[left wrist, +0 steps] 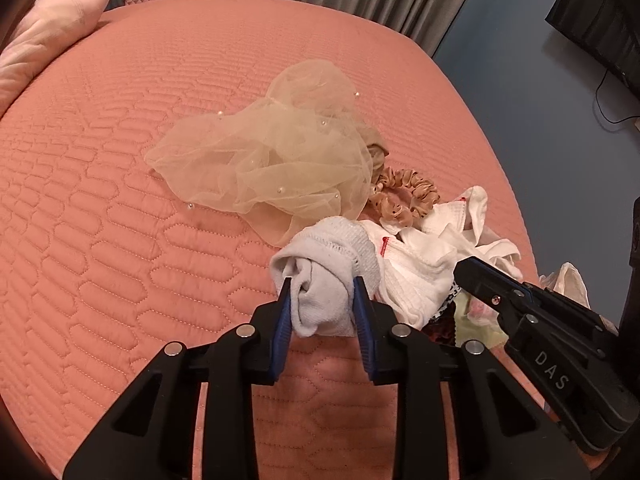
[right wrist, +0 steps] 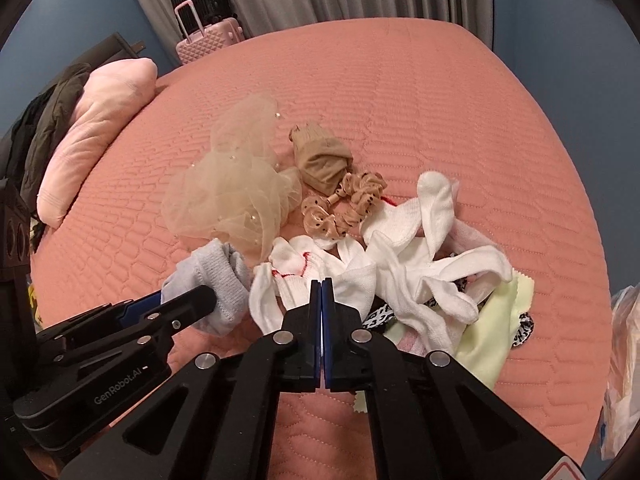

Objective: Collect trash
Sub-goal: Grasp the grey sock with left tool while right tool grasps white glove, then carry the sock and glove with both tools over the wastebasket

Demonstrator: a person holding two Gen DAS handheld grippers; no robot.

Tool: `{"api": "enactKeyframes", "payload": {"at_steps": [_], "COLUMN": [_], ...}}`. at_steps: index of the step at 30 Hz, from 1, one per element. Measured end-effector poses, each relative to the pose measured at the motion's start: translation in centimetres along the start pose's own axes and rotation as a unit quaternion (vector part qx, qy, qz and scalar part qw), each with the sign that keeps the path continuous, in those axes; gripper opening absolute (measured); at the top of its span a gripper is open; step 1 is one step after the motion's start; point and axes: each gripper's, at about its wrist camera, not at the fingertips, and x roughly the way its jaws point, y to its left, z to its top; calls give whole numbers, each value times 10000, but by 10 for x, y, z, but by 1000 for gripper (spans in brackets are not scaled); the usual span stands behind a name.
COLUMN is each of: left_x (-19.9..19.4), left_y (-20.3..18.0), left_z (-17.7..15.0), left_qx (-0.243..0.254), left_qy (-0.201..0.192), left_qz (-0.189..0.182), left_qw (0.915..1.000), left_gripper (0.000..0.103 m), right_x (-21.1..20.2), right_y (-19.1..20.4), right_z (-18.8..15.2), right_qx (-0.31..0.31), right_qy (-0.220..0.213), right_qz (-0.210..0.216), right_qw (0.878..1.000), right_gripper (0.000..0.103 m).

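Note:
My left gripper (left wrist: 322, 280) is shut on a rolled grey-white sock (left wrist: 324, 276) at the near edge of a pile of small items on the pink quilted bed (left wrist: 120, 200). The sock and left gripper also show in the right wrist view (right wrist: 216, 280). My right gripper (right wrist: 322, 282) has its jaws closed together with nothing between them, just in front of the white socks (right wrist: 404, 248). It enters the left wrist view from the right (left wrist: 464, 268). The pile holds a beige tulle veil with pearls (left wrist: 264, 160), a dotted tan scrunchie (right wrist: 348, 204) and a tan sock ball (right wrist: 324, 164).
A pale green cloth (right wrist: 492, 328) and black-and-white patterned fabric (right wrist: 378, 318) lie under the white socks. A pink pillow (right wrist: 92, 136) lies at the bed's left. A pink suitcase (right wrist: 208, 40) stands by the curtains. A plastic bag (right wrist: 624, 360) hangs at the right edge.

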Motion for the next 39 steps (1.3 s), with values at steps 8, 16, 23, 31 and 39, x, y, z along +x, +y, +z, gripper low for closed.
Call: {"api": "enactKeyframes", "payload": {"at_steps": [8, 16, 23, 31, 39], "left_x": [-17, -8, -4, -33, -96], "left_y": [-7, -8, -8, -27, -81], "left_z": [1, 2, 4, 15, 33], "left_qx": [135, 144, 132, 246, 614], "left_qy": [-205, -119, -95, -413, -1023], "left_qz": [117, 154, 207, 116, -250], "left_qw": [9996, 9997, 9997, 9988, 9925], "left_gripper": [28, 28, 28, 28, 28], "right_x": [2, 43, 43, -34, -148], "right_y": [-8, -18, -17, -6, -24], "right_z": [-2, -9, -6, 18, 45], "right_qx": [122, 196, 218, 108, 166], "right_qy": [208, 552, 482, -312, -1355], "right_qz": [-63, -218, 21, 336, 372], "right_qw": [9997, 9980, 9986, 9989, 9899], "right_gripper": [29, 29, 8, 7, 7]}}
